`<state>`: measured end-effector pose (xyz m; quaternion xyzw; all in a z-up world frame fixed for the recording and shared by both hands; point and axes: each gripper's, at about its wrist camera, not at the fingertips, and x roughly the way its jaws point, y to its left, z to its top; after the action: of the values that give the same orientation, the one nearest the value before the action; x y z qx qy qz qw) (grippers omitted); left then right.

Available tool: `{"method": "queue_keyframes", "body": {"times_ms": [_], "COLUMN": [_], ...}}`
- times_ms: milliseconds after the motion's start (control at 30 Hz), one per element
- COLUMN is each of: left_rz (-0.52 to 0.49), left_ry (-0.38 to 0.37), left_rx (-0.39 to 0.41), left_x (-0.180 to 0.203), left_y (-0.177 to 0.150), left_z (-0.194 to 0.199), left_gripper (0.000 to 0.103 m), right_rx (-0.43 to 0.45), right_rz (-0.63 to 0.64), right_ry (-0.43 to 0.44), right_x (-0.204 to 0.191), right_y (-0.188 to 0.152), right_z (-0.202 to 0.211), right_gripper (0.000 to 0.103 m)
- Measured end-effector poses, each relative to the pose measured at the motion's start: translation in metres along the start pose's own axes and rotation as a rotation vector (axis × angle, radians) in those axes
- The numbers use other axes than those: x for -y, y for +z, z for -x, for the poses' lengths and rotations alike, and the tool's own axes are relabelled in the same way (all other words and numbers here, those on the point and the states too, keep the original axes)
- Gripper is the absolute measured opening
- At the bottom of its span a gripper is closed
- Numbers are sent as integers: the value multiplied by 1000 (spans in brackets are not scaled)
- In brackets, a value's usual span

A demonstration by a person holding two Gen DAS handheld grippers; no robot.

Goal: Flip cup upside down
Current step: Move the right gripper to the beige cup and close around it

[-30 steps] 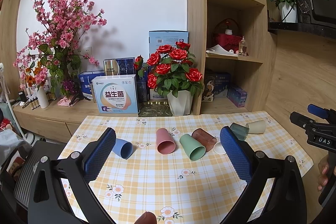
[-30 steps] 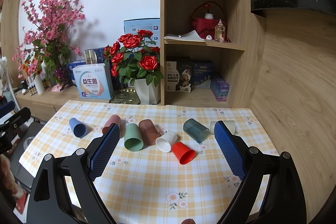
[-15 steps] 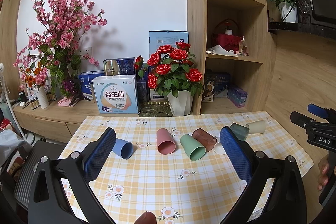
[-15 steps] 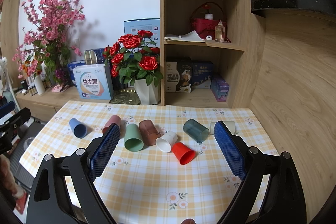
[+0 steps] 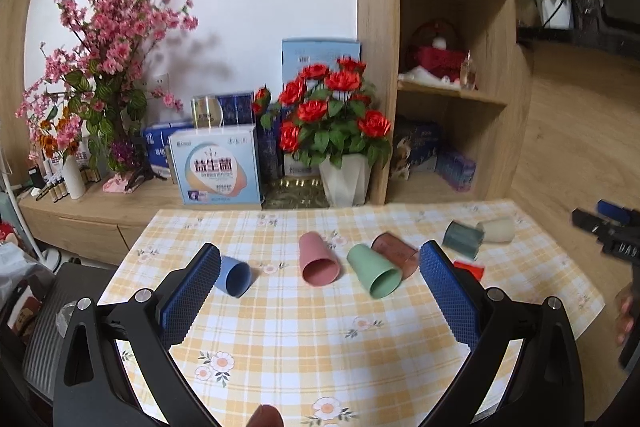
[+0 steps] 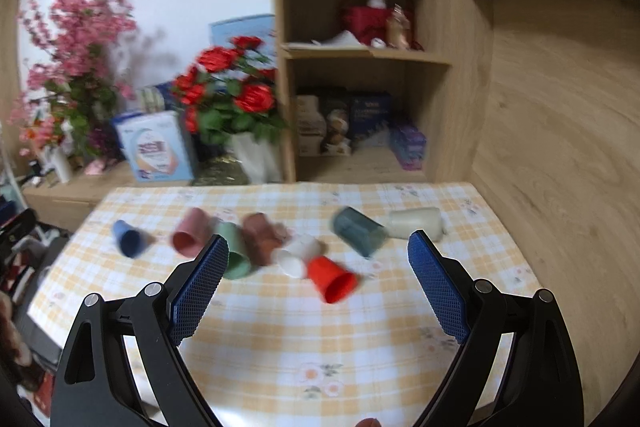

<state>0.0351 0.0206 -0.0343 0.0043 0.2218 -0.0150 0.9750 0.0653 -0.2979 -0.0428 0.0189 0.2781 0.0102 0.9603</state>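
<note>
right gripper (image 6: 316, 287) had advanced toward red cup (image 6: 332, 279), view blurred | both jaws spread, empty | cups on worktop (image 6: 280, 339) unflipped

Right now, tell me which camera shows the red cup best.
The right wrist view. There the red cup lies on its side in full, between the open fingers of the right gripper, though motion-blurred. In the left wrist view only a red sliver peeks out behind a fingertip of the left gripper.
</note>
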Motion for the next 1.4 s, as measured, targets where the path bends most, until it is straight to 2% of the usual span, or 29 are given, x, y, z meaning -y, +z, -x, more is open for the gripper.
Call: {"method": "queue_keyframes", "body": {"times_ms": [67, 200, 333, 433, 500, 667, 933, 1033, 1267, 1400], "left_rz": [17, 19, 28, 45, 59, 85, 109, 116, 121, 116], "left_ry": [7, 26, 19, 28, 27, 30, 102, 150, 173, 173], "left_rx": [-33, -38, -57, -60, -65, -89, -125, -139, -178, -193], "left_x": [-6, -13, -19, -22, -24, -24, -23, -24, -30, -30], "left_y": [-5, -11, -13, -11, -10, -8, -5, -5, -10, -12], "left_z": [-18, -42, -66, -80, -88, -109, -139, -150, -169, -177], "left_gripper": [97, 97, 97, 97, 97, 97, 97, 97, 97, 97], "right_rx": [-17, -59, -141, -206, -299, -449, -548, -634, -716, -750], "right_rz": [-4, 49, 102, 215, 278, 394, 606, 647, 783, 815], "right_ry": [-31, -97, -90, -87, -39, -17, -9, 28, 4, 25], "right_x": [17, 52, 77, 87, 97, 118, 125, 128, 125, 123], "right_y": [-1, -4, -5, -5, -7, -16, -10, -8, -1, 2], "right_z": [-11, -39, -75, -111, -146, -214, -296, -330, -385, -404], "right_gripper": [88, 88, 88, 88, 88, 88, 88, 88, 88, 88]}}
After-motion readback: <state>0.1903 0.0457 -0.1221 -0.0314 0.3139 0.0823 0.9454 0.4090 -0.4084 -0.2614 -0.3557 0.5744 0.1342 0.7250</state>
